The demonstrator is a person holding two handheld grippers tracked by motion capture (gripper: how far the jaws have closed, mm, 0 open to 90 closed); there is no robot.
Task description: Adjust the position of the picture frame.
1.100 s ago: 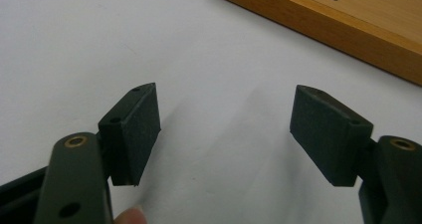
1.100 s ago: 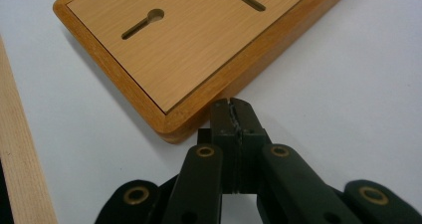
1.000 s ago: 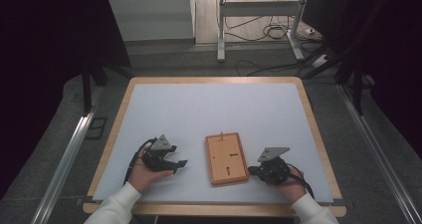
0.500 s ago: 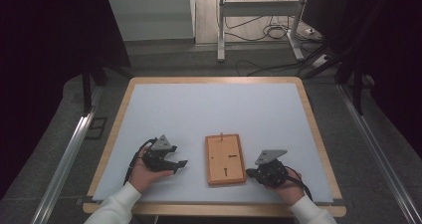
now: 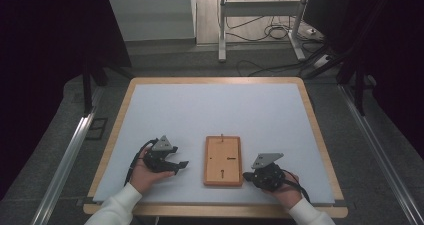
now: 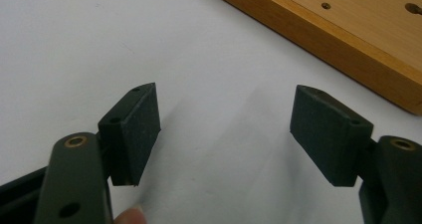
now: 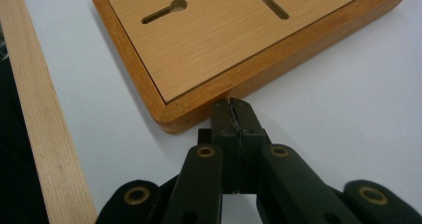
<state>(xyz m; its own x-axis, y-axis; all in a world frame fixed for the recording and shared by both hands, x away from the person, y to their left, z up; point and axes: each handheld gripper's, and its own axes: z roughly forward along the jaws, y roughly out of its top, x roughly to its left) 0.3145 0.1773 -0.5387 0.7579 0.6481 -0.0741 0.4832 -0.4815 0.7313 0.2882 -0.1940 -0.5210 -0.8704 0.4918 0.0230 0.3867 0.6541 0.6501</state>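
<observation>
Little has moved in the past second: the right tool (image 5: 248, 175) has crept in toward the near right corner of the wooden board (image 5: 223, 160), while the left tool (image 5: 179, 167) and the board lie as they did.

From the left, a hand (image 5: 145, 171) in a white sleeve (image 5: 116, 207) rests on the white worktop (image 5: 215, 115), holding the left tool with its tips turned toward the board. That tool is spread wide and has hold of nothing; in the left gripper view its two black pads (image 6: 137, 129) stand well apart over bare worktop, with a fingertip (image 6: 130, 216) showing at the bottom edge. The board lies ahead of it and off to the right, apart from the pads, with a clear strip of worktop between.

The board lies flat between the two tools, near the front edge of the worktop. It is a framed rectangle with a paler inset panel, and keyhole-shaped slots (image 7: 165, 11) are cut into that panel.

To the right, the other hand (image 5: 282, 185) holds the right tool close beside the board's near right corner. In the right gripper view this tool is pressed fully closed, pad against pad, with nothing between them, and its tips sit right at the board's side edge, just beside the corner; whether they touch the wood I cannot tell. The worktop's wooden rim (image 7: 42, 124) runs along that tool's left.
</observation>
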